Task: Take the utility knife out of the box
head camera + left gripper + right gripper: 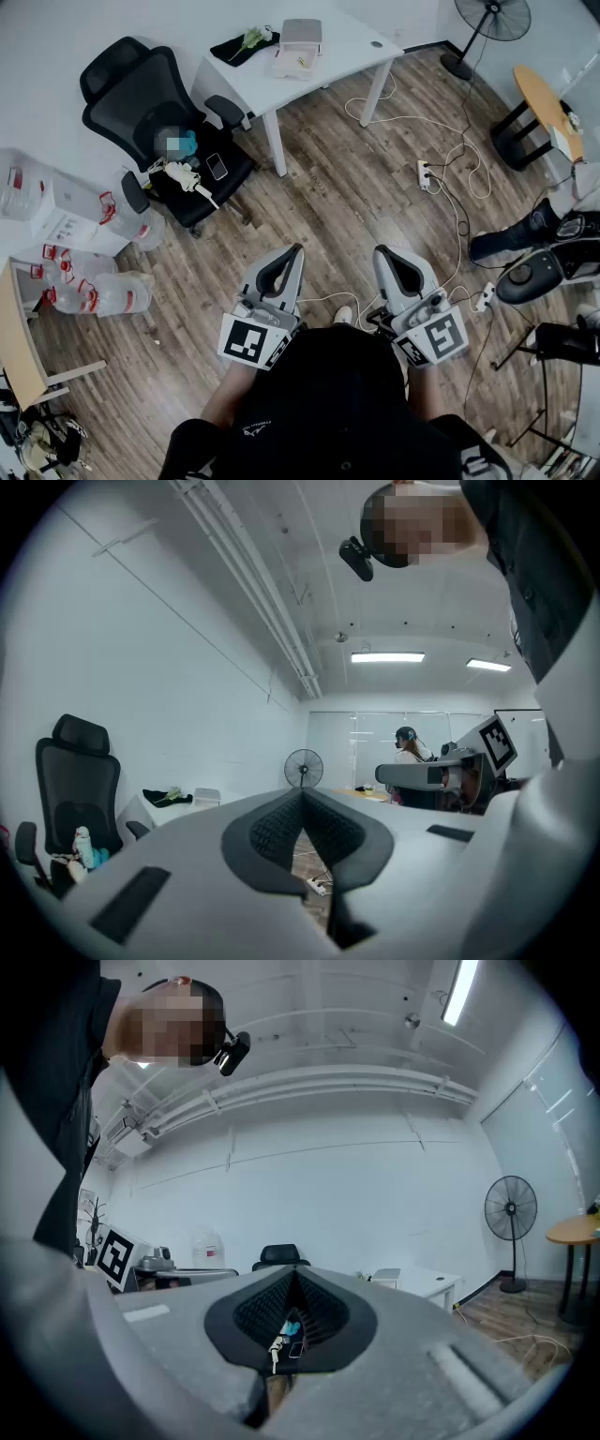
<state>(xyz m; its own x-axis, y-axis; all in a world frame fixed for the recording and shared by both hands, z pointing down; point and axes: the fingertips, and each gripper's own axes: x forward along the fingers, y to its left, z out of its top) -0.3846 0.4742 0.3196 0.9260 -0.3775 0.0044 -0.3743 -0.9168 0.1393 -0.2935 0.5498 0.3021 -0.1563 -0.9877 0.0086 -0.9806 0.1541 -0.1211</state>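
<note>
Nearest you, the left gripper [294, 255] and the right gripper [382, 255] are held side by side over your dark lap. Both point level, and each pair of fingers is pressed together with nothing between them. From the left you have one black office chair [141, 94] by the wall, then one white surface [347, 52], then one standing fan [492, 17] in the far corner. One box [301, 33] rests near the surface's far edge, just beside one black cloth [234, 47]. The box is flat and pale grey, and it looks closed. The utility knife itself shows in no view. Both grippers are well apart from the box, with wooden floor [319, 206] between.
</note>
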